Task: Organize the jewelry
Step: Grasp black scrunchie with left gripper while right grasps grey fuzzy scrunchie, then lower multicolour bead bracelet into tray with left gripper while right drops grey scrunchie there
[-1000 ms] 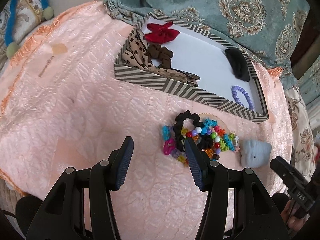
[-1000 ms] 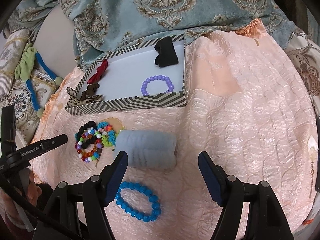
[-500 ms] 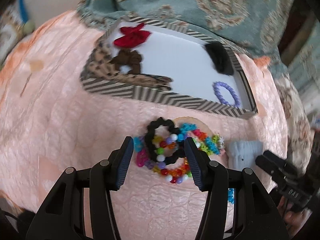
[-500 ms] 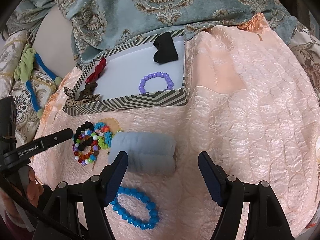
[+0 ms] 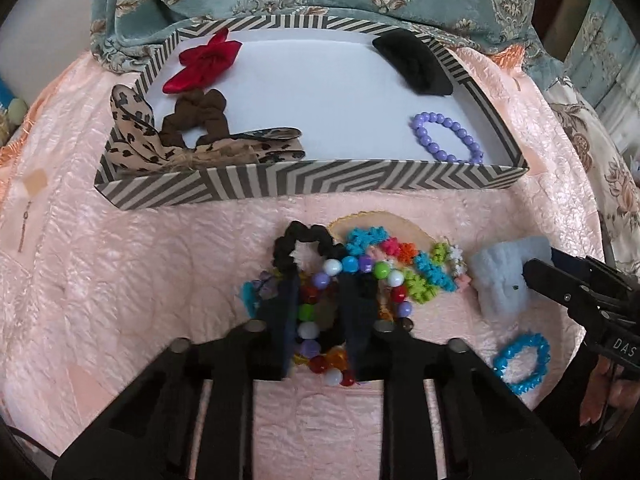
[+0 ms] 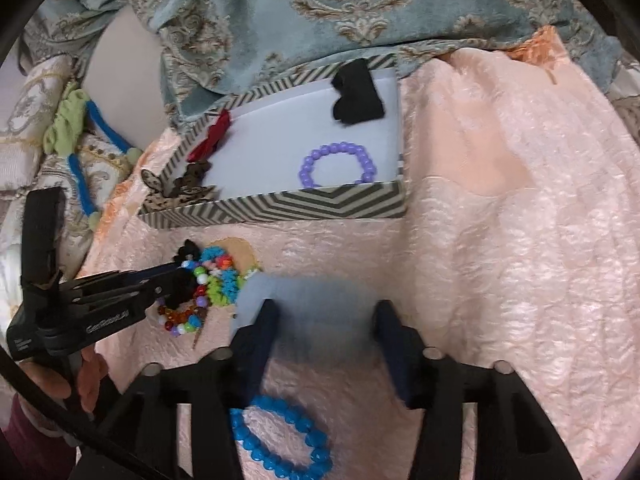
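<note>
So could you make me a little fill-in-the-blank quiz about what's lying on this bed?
1. The purple bead bracelet lies inside the striped ____.
2. The bow in the tray's far left corner is ____.
3. The left gripper has its fingers down in the pile of ____ beads.
4. The right gripper straddles a pale blue ____.

Missing: tray; red; multicolored; cloth roll

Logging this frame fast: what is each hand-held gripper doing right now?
Left hand-held gripper: open, fingers down in the bracelet pile, nothing clamped.
Right hand-held gripper: open, fingers either side of the pale blue roll, not gripping.
</note>
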A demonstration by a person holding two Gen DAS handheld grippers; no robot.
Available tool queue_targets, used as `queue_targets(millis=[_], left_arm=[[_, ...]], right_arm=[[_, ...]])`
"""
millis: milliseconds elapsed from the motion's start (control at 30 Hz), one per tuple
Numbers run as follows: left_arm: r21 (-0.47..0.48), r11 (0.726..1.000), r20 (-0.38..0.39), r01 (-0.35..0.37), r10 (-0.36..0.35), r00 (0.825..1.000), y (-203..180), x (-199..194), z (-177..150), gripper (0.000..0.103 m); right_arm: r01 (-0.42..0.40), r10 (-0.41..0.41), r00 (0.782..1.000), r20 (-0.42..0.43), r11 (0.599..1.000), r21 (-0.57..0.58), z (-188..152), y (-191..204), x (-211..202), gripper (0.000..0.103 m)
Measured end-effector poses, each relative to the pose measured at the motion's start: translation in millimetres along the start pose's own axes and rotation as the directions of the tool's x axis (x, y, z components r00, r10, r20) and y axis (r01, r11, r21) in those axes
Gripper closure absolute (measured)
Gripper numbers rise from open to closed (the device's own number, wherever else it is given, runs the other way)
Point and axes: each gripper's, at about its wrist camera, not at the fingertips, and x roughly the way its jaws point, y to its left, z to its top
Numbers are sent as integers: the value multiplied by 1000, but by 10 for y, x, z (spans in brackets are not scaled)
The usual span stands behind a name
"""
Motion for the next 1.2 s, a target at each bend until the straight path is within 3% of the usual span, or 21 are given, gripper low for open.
queue_targets(millis=[133,333,567,667,700,900,1033,1200], left_arm=[[-23,998,7,50,-50,999,46,-104,-20,97],[-47,993,50,105,-103,993,71,-411,-8,97],[-38,997,72,61,-58,996,41,-496,6,95],[-30,999,27,40,-39,999,31,-337,-18,81],[-30,999,18,44,-44,999,24,-281,-27,80],[14,1000,-16,4,-4,1000,-62,6,4,80],[1,1000,-24,19,-19,1000,-30,41,23,94],[-30,998,-11,62,-62,998,47,-138,-4,95]], right_arm=[[4,-3,999,33,999,-32,7,45,-70,76],[-10,15,997,75,998,-68,36,125,-283,78],[-10,12,999,53,999,-38,23,90,-265,78],[5,-5,1000,-3,1000,9,8,12,-156,63],[1,0,1000,-10,999,35,-3,-32,-126,54],[-19,19,1000,-7,999,30,-19,-49,-65,54],[-18,18,1000,23,1000,5,-29,-27,-42,70],[-50,49,997,54,999,4,-17,-20,-163,79]])
